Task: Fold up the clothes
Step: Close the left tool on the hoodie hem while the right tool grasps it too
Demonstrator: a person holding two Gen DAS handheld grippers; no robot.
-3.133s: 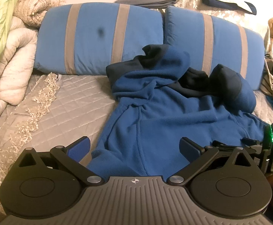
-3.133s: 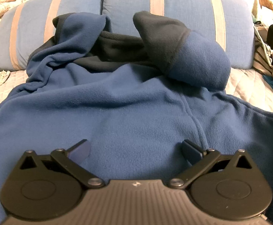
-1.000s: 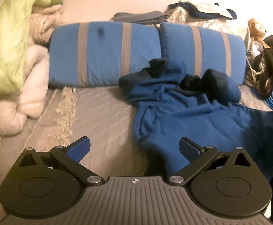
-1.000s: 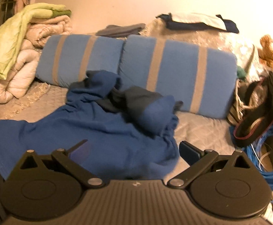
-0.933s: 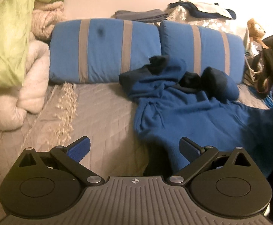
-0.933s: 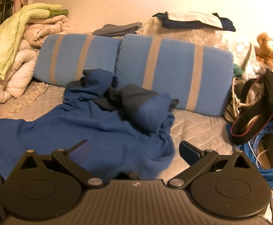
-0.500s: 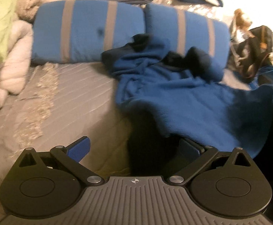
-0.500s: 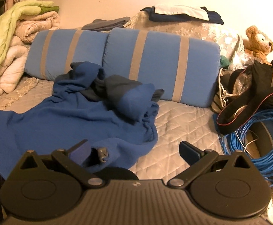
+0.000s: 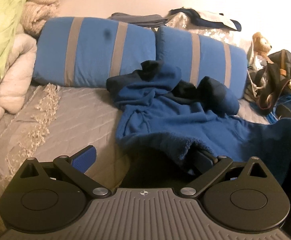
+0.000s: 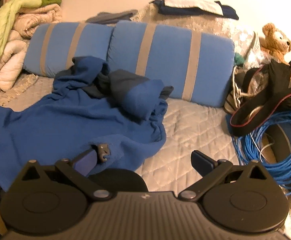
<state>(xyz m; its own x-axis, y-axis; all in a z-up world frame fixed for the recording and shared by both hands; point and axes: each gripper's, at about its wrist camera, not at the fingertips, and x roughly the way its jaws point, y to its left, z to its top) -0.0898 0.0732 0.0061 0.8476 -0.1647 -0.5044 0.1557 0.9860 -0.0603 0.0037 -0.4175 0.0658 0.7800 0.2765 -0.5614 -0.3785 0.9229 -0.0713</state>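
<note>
left gripper [image 9: 145, 158] agape, right gripper [image 10: 147, 160] too — level

A royal-blue fleece garment [image 9: 185, 120] with dark navy cuffs and lining is seen on a grey quilted bedspread [image 9: 75, 120]. Far behind, two blue pillows [image 10: 165, 60] are crossed by grey-beige stripes. A lime-green blanket [image 9: 1, 24] is shown far left, a tan teddy bear [image 10: 275, 40] and bright blue cable [image 10: 281, 150] right.

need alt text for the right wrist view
Open right tongs hover over a rumpled blue fleece garment on a quilted grey bed, striped blue pillows behind it, blue cable coil at the right.
</note>
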